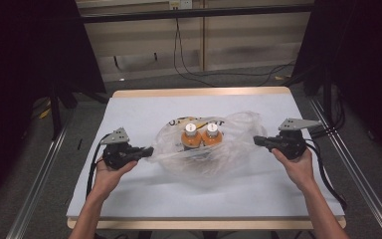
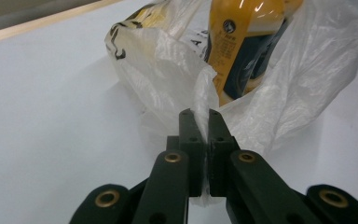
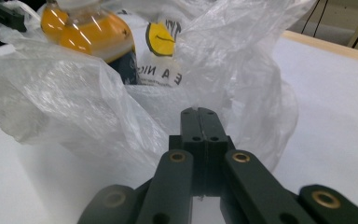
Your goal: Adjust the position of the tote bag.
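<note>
A clear plastic bag (image 1: 219, 149) is seen at the middle of the white surface (image 1: 144, 199), with 2 orange bottles (image 1: 201, 135) standing upright side by side inside it. The left tongs (image 1: 148, 151) are clamped on a fold of the bag's left edge; in the left gripper view the film (image 2: 205, 98) is pinched between the closed jaws. The right tongs (image 1: 256, 141) are held at the bag's right edge with the jaws together; in the right gripper view the jaws are shut, and it cannot be told whether any film is caught between them.

The step in hand is judged to be the spreading of the bag's mouth, with each side pulled outward. For the next move, a firm grip on the right edge must be confirmed, then both edges should be drawn apart or lifted evenly, so that the bottles are not tipped and the thin film is not torn.
</note>
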Motion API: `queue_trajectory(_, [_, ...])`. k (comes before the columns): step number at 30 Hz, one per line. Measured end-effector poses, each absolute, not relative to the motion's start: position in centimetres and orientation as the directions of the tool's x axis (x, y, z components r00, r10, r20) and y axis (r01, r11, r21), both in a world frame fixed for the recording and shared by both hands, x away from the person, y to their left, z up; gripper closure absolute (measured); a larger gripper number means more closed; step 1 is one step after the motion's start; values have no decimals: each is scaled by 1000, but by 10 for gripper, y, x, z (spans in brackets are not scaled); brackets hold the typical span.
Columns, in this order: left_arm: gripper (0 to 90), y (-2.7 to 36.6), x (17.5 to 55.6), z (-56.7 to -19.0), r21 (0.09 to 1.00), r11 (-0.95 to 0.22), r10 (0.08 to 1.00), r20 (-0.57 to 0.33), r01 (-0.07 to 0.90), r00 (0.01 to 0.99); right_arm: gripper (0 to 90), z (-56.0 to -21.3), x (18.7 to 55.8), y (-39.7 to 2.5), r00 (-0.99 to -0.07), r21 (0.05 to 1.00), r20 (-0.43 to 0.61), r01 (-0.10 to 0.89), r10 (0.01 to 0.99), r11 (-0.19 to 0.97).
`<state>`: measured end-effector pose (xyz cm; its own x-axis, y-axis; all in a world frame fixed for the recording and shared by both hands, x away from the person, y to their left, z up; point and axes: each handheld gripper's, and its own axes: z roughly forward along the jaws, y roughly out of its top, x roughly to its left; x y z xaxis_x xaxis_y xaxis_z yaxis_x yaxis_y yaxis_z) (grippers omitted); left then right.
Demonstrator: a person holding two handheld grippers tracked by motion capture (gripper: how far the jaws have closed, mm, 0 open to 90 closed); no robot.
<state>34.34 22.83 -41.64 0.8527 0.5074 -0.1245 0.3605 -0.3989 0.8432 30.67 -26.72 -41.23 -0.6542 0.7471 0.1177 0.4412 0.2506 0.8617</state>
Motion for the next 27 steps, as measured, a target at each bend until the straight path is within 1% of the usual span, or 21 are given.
queue_trajectory(2, [883,230,345,-419,839,-405,504,-128,364,854,900,-414,307,-267,-653,859,121,447,748,251])
queue_trajectory(3, [883,231,345,-419,837,-414,509,-112,357,854,900,-415,308,-267,-655,854,120,451,746,258])
queue_trajectory(5, [885,230,345,-422,834,-417,497,-124,362,859,900,-421,309,-267,-654,839,110,464,749,283])
queue_trajectory(9, [886,235,349,-429,817,-431,518,-124,383,847,900,-428,310,-267,-647,814,104,491,755,309])
queue_trajectory(11, [887,238,349,-433,810,-430,527,-134,399,839,900,-430,311,-269,-643,808,103,499,759,313])
queue_trajectory(12, [887,238,350,-435,802,-446,536,-117,398,836,900,-431,311,-270,-639,806,114,507,761,306])
queue_trajectory(15, [888,238,352,-439,795,-453,531,-123,403,838,900,-434,312,-271,-635,798,118,518,763,308])
queue_trajectory(20, [888,235,354,-451,757,-498,531,-119,423,839,900,-442,316,-273,-624,782,128,542,771,309])
queue_trajectory(22, [888,236,355,-454,747,-503,538,-124,436,834,900,-451,319,-274,-618,756,125,566,776,329])
queue_trajectory(27, [889,238,359,-464,724,-517,550,-127,456,825,900,-458,322,-274,-607,733,107,583,787,350])
